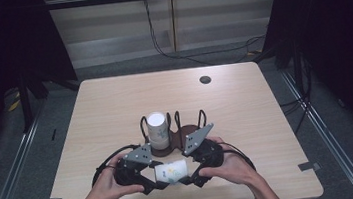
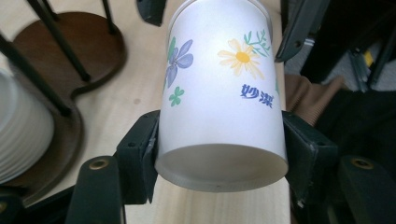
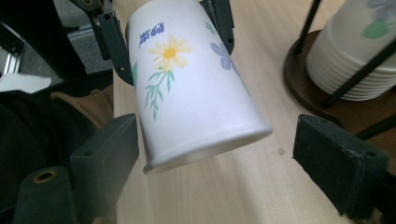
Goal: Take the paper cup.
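Observation:
A white paper cup [image 1: 171, 172] with printed flowers lies level above the table's front edge, between both grippers. In the left gripper view its base end [image 2: 219, 93] sits between the jaws, whose pads [image 2: 140, 151] press on both sides. My left gripper [image 1: 157, 179] is shut on it. In the right gripper view the cup's rim end [image 3: 191, 88] hangs between wide jaws, with a clear gap to the right pad [image 3: 336, 163]. My right gripper [image 1: 188, 174] is open around the rim.
A dark wooden rack [image 1: 184, 135] with black wire hoops stands just behind the hands and holds a stack of white cups [image 1: 158, 129]. The light wooden table [image 1: 114, 101] has a round cable hole [image 1: 205, 79] at the back right.

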`<state>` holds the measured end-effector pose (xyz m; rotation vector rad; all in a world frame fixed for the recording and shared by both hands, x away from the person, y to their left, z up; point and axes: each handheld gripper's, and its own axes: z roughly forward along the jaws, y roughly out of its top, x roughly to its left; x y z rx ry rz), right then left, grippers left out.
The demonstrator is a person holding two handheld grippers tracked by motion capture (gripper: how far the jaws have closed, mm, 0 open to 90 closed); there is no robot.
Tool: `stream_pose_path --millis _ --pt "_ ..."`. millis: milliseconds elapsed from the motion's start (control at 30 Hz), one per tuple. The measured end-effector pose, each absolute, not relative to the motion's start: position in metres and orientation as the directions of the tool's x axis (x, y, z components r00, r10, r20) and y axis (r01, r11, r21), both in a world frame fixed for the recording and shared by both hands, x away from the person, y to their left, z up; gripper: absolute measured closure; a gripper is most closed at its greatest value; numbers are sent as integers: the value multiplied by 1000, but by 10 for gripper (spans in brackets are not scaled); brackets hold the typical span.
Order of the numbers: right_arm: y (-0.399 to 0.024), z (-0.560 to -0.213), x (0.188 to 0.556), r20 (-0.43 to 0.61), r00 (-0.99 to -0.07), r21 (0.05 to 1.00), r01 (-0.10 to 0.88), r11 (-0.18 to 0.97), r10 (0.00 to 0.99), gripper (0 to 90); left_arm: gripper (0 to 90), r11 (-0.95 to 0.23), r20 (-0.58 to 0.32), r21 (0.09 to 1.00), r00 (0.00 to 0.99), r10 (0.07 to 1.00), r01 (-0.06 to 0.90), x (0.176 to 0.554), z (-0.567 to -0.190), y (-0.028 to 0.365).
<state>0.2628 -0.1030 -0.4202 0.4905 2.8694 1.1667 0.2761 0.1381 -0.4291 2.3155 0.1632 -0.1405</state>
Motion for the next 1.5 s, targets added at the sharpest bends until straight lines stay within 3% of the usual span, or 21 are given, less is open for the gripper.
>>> stream_pose_path --millis 467,1500 --pt "-129 -422 258 152 -921 755 343 559 359 140 362 -592 -159 783 982 104 190 271 -433 143" --pt "-140 -423 254 217 -901 839 369 400 375 138 355 -422 -162 881 974 161 216 276 -429 159"
